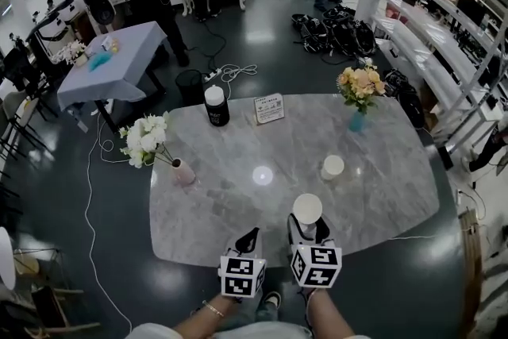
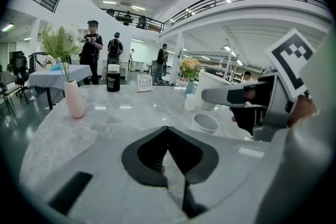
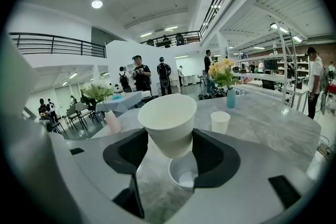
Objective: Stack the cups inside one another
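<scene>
Above lower cup (image 3: 185, 176), white cup (image 3: 168, 119) clamped in right gripper (image 3: 169, 143), left gripper (image 2: 168, 131) clenched

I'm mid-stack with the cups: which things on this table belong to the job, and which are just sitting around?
Belongs to the job:
- held cup, in the right gripper
- lower cup, on the table under it
- far cup

Just lying about:
- black canister
- sign card
- pink vase
- blue vase
</scene>
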A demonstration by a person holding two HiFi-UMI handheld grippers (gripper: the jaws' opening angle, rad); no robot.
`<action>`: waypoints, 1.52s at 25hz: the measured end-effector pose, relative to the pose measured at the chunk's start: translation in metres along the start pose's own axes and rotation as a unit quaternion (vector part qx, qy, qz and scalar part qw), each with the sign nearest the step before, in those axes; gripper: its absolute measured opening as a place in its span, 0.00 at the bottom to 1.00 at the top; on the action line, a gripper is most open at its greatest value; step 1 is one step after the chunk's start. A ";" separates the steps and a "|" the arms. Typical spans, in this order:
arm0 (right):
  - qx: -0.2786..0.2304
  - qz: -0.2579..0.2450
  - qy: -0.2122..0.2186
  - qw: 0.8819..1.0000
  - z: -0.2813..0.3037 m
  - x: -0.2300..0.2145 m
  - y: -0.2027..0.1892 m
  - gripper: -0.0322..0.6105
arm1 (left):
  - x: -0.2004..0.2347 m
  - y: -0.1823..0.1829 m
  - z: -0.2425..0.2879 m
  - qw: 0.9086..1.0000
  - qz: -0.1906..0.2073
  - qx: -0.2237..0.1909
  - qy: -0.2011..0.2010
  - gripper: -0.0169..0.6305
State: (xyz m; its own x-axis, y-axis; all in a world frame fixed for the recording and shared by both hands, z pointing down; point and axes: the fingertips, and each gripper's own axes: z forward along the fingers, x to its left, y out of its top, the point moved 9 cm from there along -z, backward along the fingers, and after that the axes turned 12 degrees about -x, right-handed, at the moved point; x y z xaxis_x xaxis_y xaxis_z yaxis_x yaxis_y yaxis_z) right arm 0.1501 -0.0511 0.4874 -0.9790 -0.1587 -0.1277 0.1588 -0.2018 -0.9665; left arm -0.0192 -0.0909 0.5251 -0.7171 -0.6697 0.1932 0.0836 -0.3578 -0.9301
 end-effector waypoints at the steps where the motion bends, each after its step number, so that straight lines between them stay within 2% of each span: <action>1: 0.002 0.001 -0.003 1.000 -0.003 -0.002 -0.002 0.43 | -0.003 -0.001 0.000 1.000 0.001 0.001 -0.004 0.02; 13: 0.021 0.010 -0.030 0.999 -0.020 -0.013 -0.024 0.43 | -0.018 -0.018 0.004 0.999 0.008 0.026 -0.034 0.02; 38: 0.062 0.011 -0.048 0.997 -0.005 -0.015 -0.048 0.45 | -0.005 -0.030 0.020 0.998 -0.005 0.049 -0.045 0.02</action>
State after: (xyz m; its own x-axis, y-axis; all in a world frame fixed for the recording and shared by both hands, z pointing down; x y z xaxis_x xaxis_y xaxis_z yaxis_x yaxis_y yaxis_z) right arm 0.1566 -0.0342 0.5348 -0.9594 -0.2552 -0.1203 0.2000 -0.3146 -0.9279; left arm -0.0044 -0.0896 0.5582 -0.6539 -0.7196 0.2337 0.1473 -0.4241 -0.8936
